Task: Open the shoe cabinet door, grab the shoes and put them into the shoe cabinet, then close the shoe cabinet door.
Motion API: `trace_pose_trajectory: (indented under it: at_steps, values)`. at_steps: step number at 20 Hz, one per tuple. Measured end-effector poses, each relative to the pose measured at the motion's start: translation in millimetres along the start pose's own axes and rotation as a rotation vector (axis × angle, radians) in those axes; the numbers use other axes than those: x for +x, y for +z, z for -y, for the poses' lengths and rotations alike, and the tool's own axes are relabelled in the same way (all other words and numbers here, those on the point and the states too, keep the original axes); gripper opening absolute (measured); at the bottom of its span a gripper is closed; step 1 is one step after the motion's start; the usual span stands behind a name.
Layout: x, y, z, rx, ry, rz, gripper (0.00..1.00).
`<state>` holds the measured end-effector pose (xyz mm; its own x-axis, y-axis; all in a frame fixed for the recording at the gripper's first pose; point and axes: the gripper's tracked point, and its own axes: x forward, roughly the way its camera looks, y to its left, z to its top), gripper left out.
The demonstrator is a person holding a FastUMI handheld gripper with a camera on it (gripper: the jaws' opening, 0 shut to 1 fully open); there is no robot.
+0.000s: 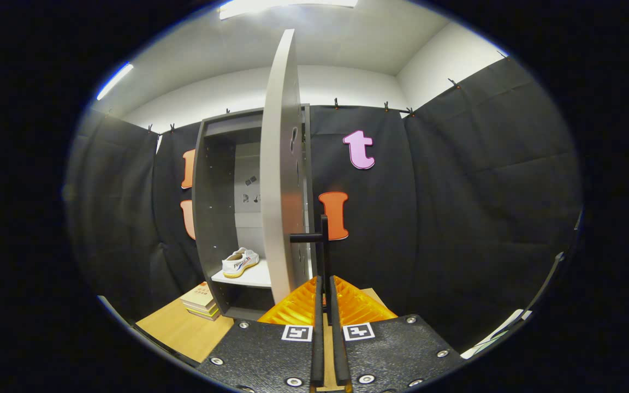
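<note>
**Gripper view: tool closed at the door handle, shoe already on the shelf**

Gripper view is taken up by the shoe cabinet (213, 218), which serves as the landmark here. Its door (279, 174) is seen nearly edge-on, swung well out from the cabinet's front on the right-hand side. A black handle (314, 240) stands on the door's outer face: a short bar runs out from the door and joins an upright rod.

The door is judged to be a rigid, flat board, moderately heavy and free on its hinges, with smooth faces that give little purchase. It is best taken by the upright rod, which is thin, stiff and hard; a firm pinch is called for, since a smooth rod may slip or turn between the pads.

A white shoe (239, 262) is seen lying on the lower shelf (249, 279) inside the cabinet, left of the door. It is judged to be light and soft in the upper, firmer along the sole.

The tool (325, 286) is brought nearly together, with only a narrow slit left between its orange fingers (292, 311). The handle's rod rises directly from that slit just ahead of the tips; it appears to be pinched, though contact of both pads cannot be confirmed.

A stack of books (201, 301) lies on the wooden bench (183, 330) just in front of the cabinet's lower left corner.
</note>
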<state>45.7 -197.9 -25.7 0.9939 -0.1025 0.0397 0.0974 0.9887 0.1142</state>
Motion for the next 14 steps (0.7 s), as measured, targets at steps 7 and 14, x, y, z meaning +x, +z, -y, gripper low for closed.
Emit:
trace_pose_trajectory:
  at_steps: [7,14]
  values:
    - [-33,-14,-29,0.022,-0.121,0.014,0.10]
    - [-35,-63,-106,0.124,-0.026,-0.065,0.39]
